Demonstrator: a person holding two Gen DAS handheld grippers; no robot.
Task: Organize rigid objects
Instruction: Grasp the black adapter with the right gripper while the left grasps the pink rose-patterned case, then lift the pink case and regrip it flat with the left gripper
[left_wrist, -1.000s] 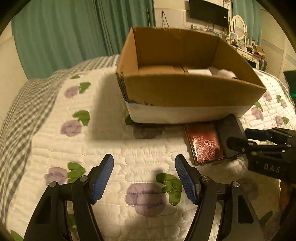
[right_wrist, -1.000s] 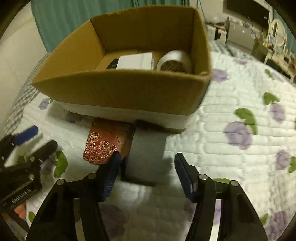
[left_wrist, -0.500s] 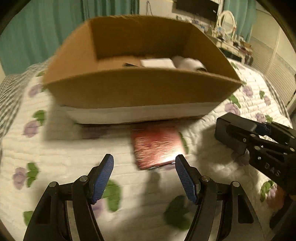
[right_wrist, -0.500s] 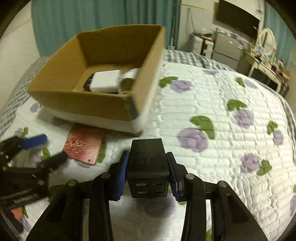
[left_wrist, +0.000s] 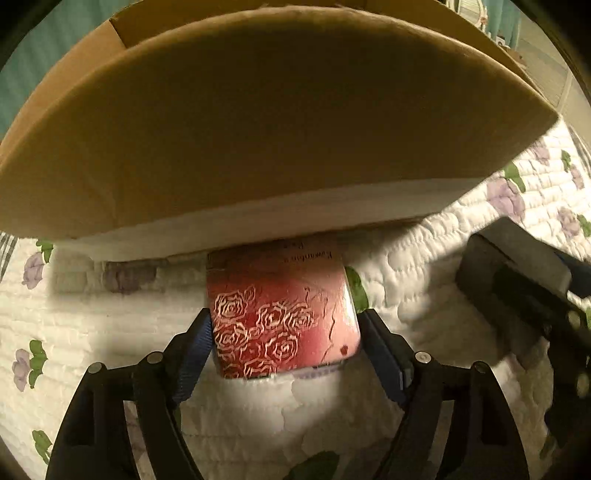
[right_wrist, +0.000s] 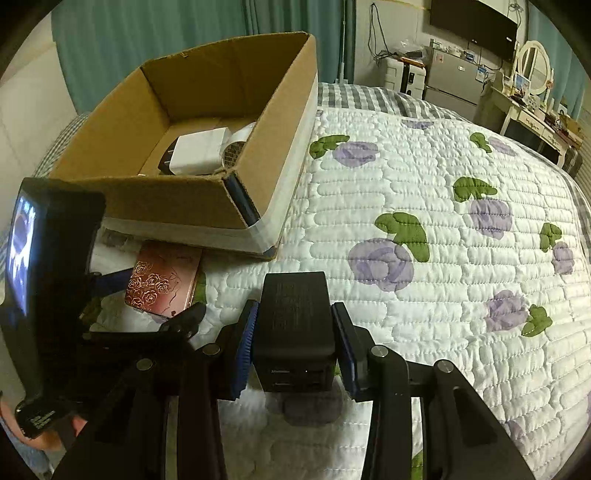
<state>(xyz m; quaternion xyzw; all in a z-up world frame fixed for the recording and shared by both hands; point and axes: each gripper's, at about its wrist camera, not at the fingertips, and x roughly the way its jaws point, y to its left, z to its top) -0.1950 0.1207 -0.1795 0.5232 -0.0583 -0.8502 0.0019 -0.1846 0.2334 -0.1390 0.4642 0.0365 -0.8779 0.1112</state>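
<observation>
Box, 1 tin, 1 charger, 2 items inside.

Both claws: black plastic arms, ribbed blue pads, silver screws at pivots. Left claw body carries a lit screen; right claw identical build.

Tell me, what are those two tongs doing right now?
Right tongs clamped on black charger. Left tongs opening, straddling red rose case on quilt. Cardboard box wall close ahead.
</observation>
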